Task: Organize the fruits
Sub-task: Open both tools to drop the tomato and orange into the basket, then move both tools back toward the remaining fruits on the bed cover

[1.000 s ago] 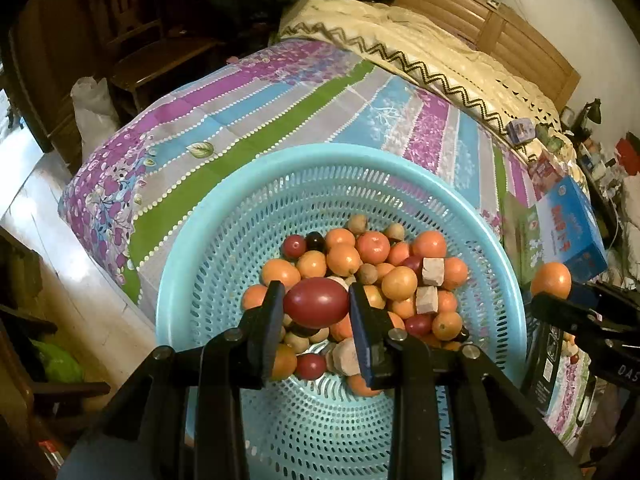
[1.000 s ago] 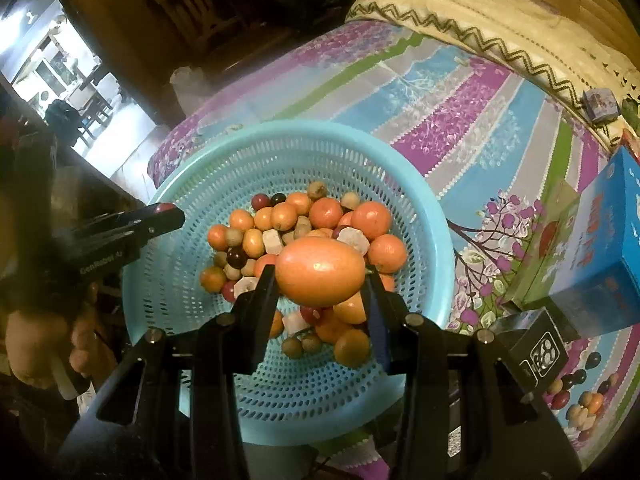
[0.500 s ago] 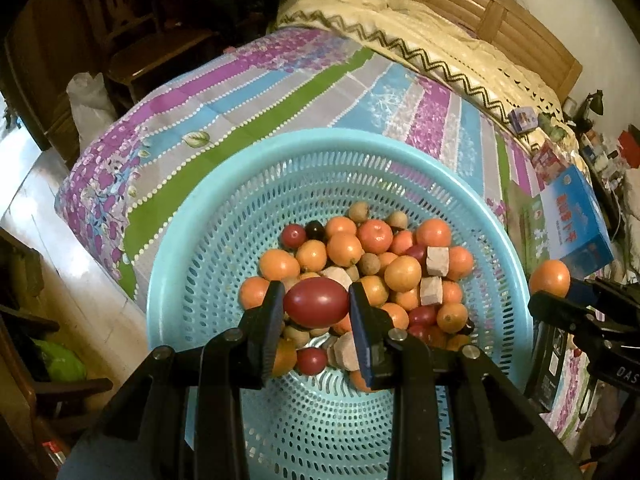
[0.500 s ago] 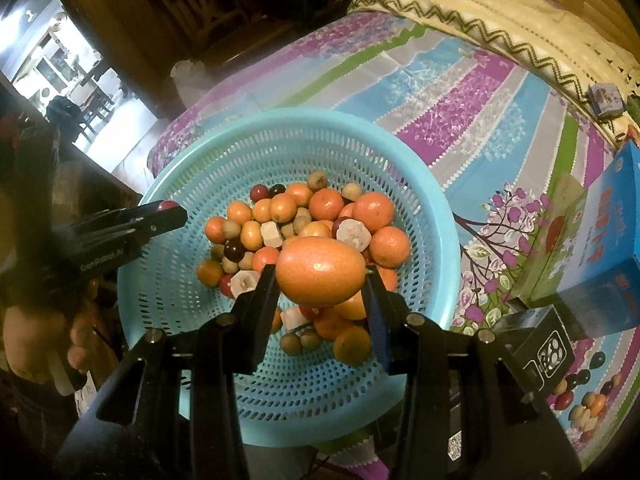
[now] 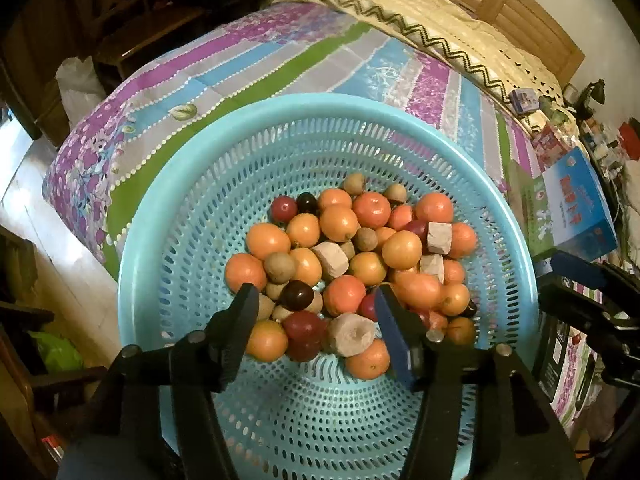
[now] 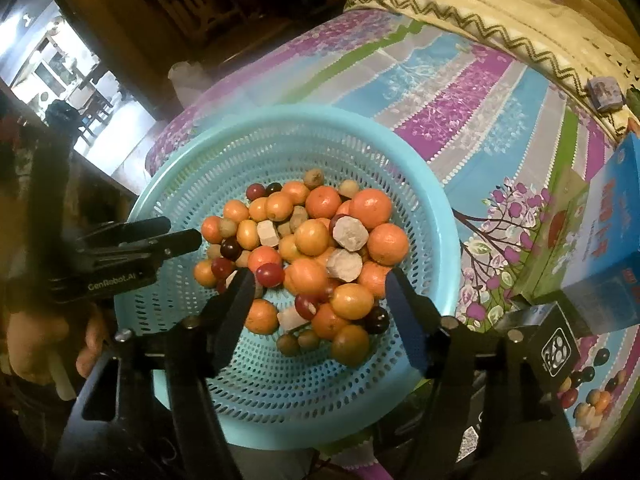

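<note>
A round turquoise basket [image 5: 192, 184] [image 6: 424, 216] sits on a striped bedspread and holds a heap of fruit [image 5: 352, 256] [image 6: 312, 248]: oranges, dark red plums, small brown fruits and pale cut chunks. My left gripper [image 5: 314, 306] is open and empty just above the near side of the heap. My right gripper [image 6: 320, 286] is open and empty over the heap too. The left gripper also shows at the left of the right wrist view [image 6: 176, 236], and the right gripper at the right edge of the left wrist view [image 5: 580, 280].
A blue box [image 5: 576, 204] [image 6: 612, 216] lies right of the basket on the bedspread [image 5: 256, 64]. More loose fruit [image 6: 592, 396] lies at the lower right. A cream blanket [image 5: 432, 12] and wooden headboard are behind. The bed edge and floor are at left.
Both grippers have opened. The dark red fruit held by the left and the large orange fruit held by the right have dropped into the basket's heap.
</note>
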